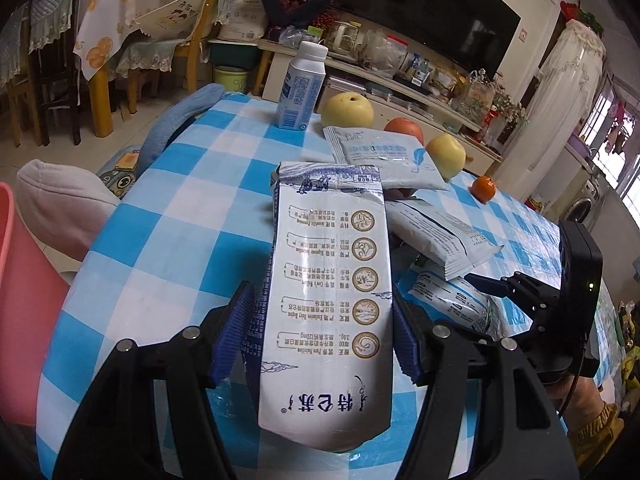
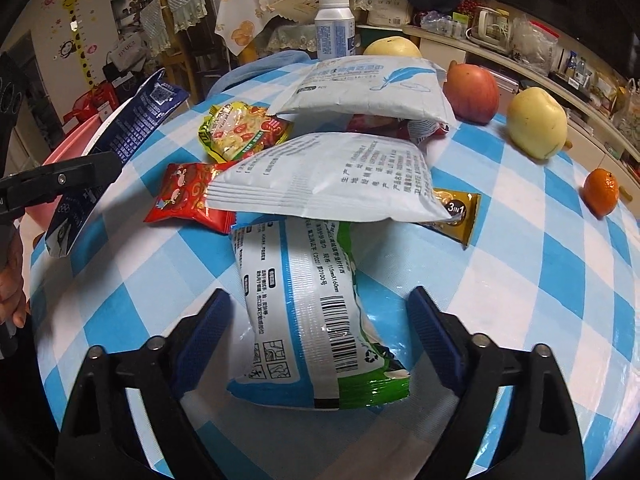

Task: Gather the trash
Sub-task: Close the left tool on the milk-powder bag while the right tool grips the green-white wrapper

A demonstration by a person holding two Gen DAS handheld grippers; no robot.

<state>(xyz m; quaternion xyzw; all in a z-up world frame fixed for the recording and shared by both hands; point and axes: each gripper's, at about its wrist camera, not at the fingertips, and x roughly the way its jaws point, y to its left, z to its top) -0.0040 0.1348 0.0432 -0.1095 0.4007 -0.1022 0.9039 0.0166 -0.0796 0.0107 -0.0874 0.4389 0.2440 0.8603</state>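
The left gripper (image 1: 324, 336) is clamped on a milk carton (image 1: 326, 300), its blue pads pressed to both long sides, the carton lifted off the checked tablecloth (image 1: 168, 216); from the right wrist view the same carton (image 2: 116, 140) hangs at nine o'clock, near a pink bin (image 1: 24, 292). The right gripper (image 2: 320, 340) stands wide — a green-and-white wrapper (image 2: 316, 320) lies between its pads, which do not press on it. The rest of the trash sits in a heap at twelve o'clock from that wrapper: a white pouch (image 2: 332, 180) overlapping its far end, a red snack bag (image 2: 184, 192) at ten o'clock, a yellow-green packet (image 2: 236, 132) beyond, a gold coffee sachet (image 2: 460, 212) at two o'clock, and a second white pouch (image 2: 360, 88) farthest back. Behind stand a white bottle (image 2: 334, 28) and fruit — a red apple (image 2: 472, 92), a yellow apple (image 2: 538, 124), a tangerine (image 2: 600, 192).
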